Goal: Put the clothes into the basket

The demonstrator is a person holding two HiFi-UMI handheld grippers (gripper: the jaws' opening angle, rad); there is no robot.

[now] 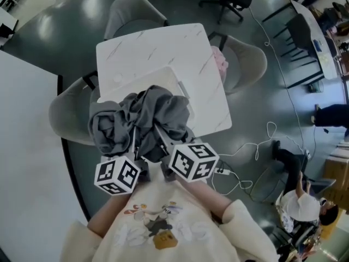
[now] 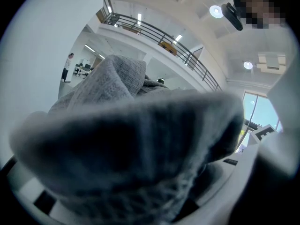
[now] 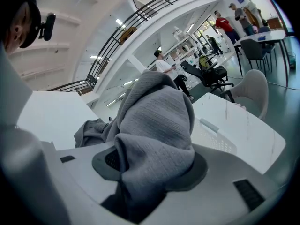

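Observation:
A crumpled grey garment (image 1: 144, 119) hangs bunched over the near part of a white basket (image 1: 182, 89), which stands on a white marble-look table (image 1: 158, 45). Both grippers hold it from the near side. My left gripper (image 1: 133, 142) is shut on the cloth, and the grey garment (image 2: 140, 149) fills the left gripper view and hides the jaws. My right gripper (image 1: 161, 136) is shut on a fold of the grey garment (image 3: 154, 125), which is pinched between its dark pads (image 3: 108, 161). The basket's perforated wall (image 3: 218, 139) shows just beyond the cloth.
Grey chairs (image 1: 248, 59) surround the table, and one of them holds a pink cloth (image 1: 221, 61). A white partition (image 1: 27, 146) stands at the left. Cables (image 1: 245, 162) lie on the floor at the right. A person (image 1: 297, 206) crouches at lower right.

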